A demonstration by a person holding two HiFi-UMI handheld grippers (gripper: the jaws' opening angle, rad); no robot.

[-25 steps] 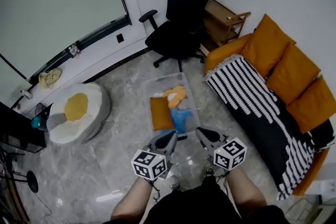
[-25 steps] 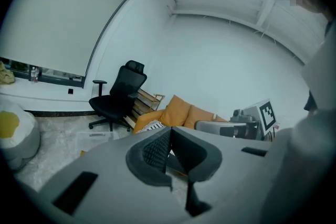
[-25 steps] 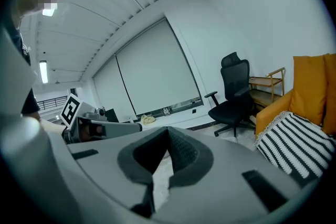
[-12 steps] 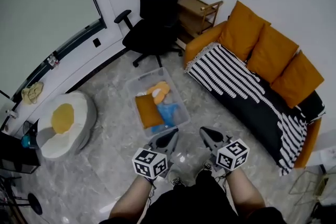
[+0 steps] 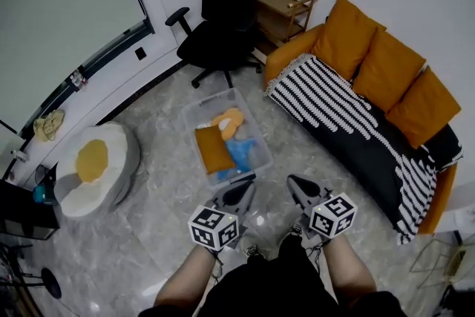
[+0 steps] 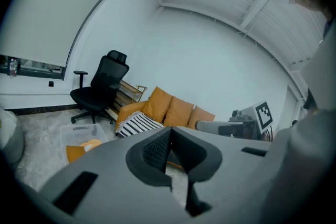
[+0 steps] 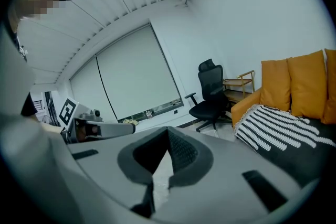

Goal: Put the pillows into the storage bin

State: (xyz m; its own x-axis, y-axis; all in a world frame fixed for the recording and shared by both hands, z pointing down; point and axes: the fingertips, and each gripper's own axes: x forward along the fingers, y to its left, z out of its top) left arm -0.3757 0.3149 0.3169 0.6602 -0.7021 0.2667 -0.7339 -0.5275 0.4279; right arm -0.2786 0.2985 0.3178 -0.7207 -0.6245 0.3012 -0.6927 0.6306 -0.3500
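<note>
A clear storage bin point(image 5: 194, 113) stands on the floor just ahead of me. It holds an orange square pillow point(image 5: 214, 150), a round orange-yellow pillow point(image 5: 226, 120) and a blue item point(image 5: 245, 154). Three orange pillows point(image 5: 387, 70) lean on the sofa's back at the right, and show as well in the left gripper view point(image 6: 169, 110) and the right gripper view point(image 7: 297, 82). My left gripper point(image 5: 248, 185) and right gripper point(image 5: 292, 184) hang side by side in front of my body, near the bin's close end. Both are shut and empty, in the left gripper view point(image 6: 169, 132) and the right gripper view point(image 7: 168, 132).
An orange sofa with a black-and-white striped blanket point(image 5: 326, 106) runs along the right. A black office chair point(image 5: 223, 11) and a wooden shelf point(image 5: 286, 10) stand behind the bin. A white-and-yellow floor cushion point(image 5: 93, 168) lies at the left by the window wall.
The head view has swung so the sofa sits further into the picture and the bin a little to the left. Both grippers remain shut, side by side, with little shift.
</note>
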